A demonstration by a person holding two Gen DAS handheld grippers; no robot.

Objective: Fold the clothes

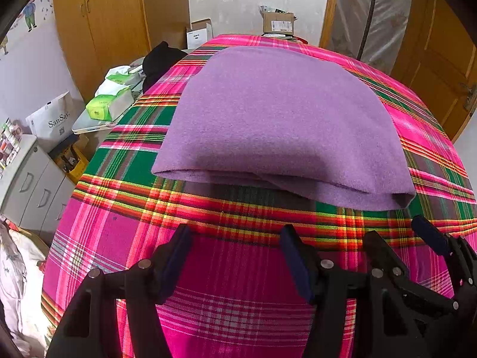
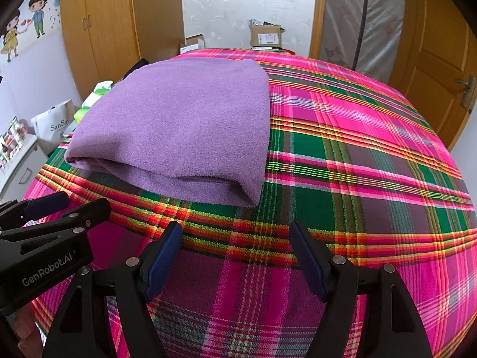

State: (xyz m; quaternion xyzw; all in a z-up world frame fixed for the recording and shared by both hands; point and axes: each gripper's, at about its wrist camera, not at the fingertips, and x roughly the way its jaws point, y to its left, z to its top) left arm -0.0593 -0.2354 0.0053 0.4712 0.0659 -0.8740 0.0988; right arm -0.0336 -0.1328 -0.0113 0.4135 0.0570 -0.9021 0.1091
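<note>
A purple fleece garment (image 1: 277,125) lies folded into a flat rectangle on the pink and green plaid bedspread (image 1: 232,268). Its layered fold edge faces me. In the right wrist view the same purple garment (image 2: 179,131) sits left of centre. My left gripper (image 1: 235,232) hangs open just short of that near edge, nothing between its blue-padded fingers. My right gripper (image 2: 235,229) is open too, in front of the garment's right corner and empty. Each gripper shows at the edge of the other's view: the right gripper (image 1: 399,232), the left gripper (image 2: 80,203).
Left of the bed stand a small table with green tissue packs (image 1: 110,104), a white paper bag (image 1: 53,119) and grey drawers (image 1: 32,179). Cardboard boxes (image 1: 278,24) sit beyond the far edge. Wooden wardrobes (image 2: 98,21) and a door (image 2: 438,68) line the walls. Plaid bedspread (image 2: 372,149) stretches right.
</note>
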